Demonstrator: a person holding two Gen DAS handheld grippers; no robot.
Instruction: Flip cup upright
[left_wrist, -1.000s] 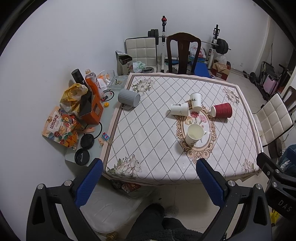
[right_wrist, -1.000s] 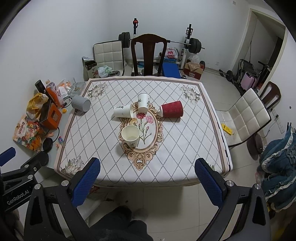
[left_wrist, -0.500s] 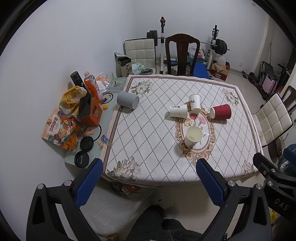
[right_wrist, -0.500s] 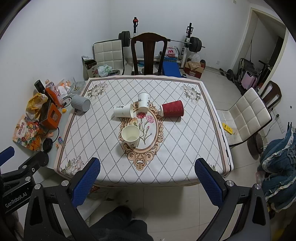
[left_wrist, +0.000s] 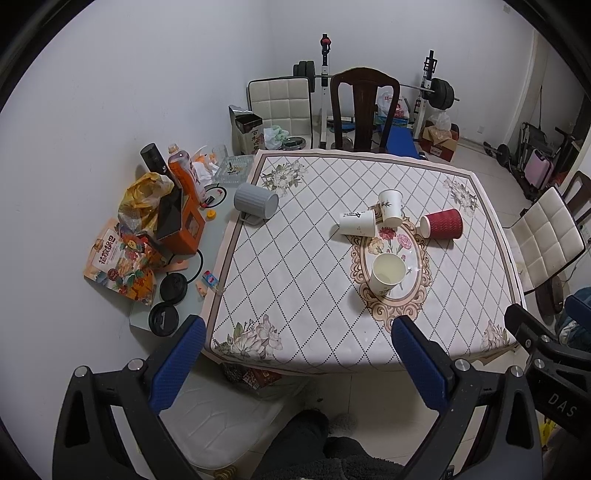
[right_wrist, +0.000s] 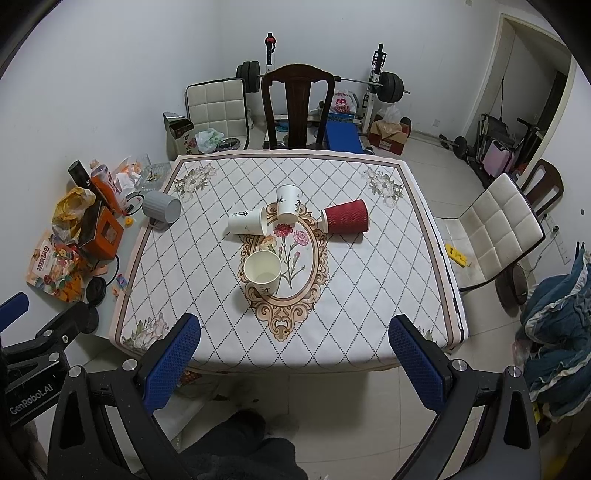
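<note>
Both tools are held well short of the surface (right_wrist: 369, 266), above the floor. The left tool (left_wrist: 297, 350) has its blue fingers spread wide, gripping nothing; the right tool (right_wrist: 293, 350) likewise.

In the right view, the red cup (right_wrist: 345, 221) lies on its side at about 1 o'clock from the right tool, well apart. A white cup on its side (right_wrist: 246, 223) lies at 11 o'clock, its mouth beside a standing white cup (right_wrist: 288, 203). A cream cup (right_wrist: 263, 272) stands upright nearest. A grey mug (right_wrist: 161, 207) lies tipped at the surface's left edge.
</note>
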